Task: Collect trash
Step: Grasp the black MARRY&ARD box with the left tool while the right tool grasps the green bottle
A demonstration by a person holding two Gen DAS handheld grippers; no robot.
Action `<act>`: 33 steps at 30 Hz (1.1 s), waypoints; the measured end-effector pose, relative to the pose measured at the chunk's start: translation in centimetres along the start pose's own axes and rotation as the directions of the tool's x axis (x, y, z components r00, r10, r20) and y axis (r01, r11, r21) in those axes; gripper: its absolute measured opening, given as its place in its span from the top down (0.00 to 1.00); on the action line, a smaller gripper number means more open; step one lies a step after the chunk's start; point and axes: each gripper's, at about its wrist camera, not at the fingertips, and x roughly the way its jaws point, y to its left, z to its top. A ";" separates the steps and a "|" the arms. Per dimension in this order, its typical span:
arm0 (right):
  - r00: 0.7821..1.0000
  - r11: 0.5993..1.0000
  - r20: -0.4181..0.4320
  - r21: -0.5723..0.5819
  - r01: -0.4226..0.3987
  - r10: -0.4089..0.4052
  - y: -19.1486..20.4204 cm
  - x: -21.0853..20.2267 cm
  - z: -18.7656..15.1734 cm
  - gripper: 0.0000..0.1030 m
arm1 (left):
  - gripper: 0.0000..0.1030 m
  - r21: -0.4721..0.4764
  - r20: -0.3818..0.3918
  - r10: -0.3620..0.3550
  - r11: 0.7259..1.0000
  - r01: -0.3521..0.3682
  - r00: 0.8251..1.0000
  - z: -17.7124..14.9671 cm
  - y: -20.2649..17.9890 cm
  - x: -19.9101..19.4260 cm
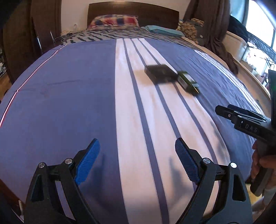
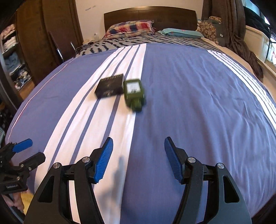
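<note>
A flat black box [image 2: 110, 86] and a dark green carton [image 2: 134, 93] with a pale label lie side by side on the blue and white striped bedspread [image 2: 189, 103], mid-bed. Both also show in the left wrist view, the black box [image 1: 159, 73] left of the green carton [image 1: 188, 82]. My left gripper [image 1: 137, 162] is open and empty above the near part of the bed; it also shows at the left edge of the right wrist view [image 2: 29, 149]. My right gripper [image 2: 138, 158] is open and empty, well short of the boxes; its body shows in the left wrist view [image 1: 241, 118].
Pillows [image 2: 131, 27] and a dark headboard [image 2: 150, 13] are at the far end. A wooden wardrobe with shelves of clothes [image 2: 13, 56] stands left. A curtain [image 2: 238, 25] and window sill [image 2: 258, 41] are on the right.
</note>
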 end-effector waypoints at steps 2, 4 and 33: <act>1.000 1.000 -0.009 -0.006 -0.007 0.007 0.1 1.9 1.7 0.39 | 0.18 -0.006 -0.001 0.005 1.000 -0.005 1.000 1.3 0.0 1.1; 1.000 1.000 -0.019 -0.010 -0.015 0.015 0.4 3.4 2.8 0.39 | 0.18 -0.005 -0.004 0.011 1.000 -0.011 1.000 2.6 0.1 2.2; 0.999 0.998 -0.013 0.032 0.052 -0.052 -6.2 7.7 6.9 0.58 | 0.18 -0.008 -0.018 0.016 1.000 -0.016 1.000 13.4 -6.2 13.5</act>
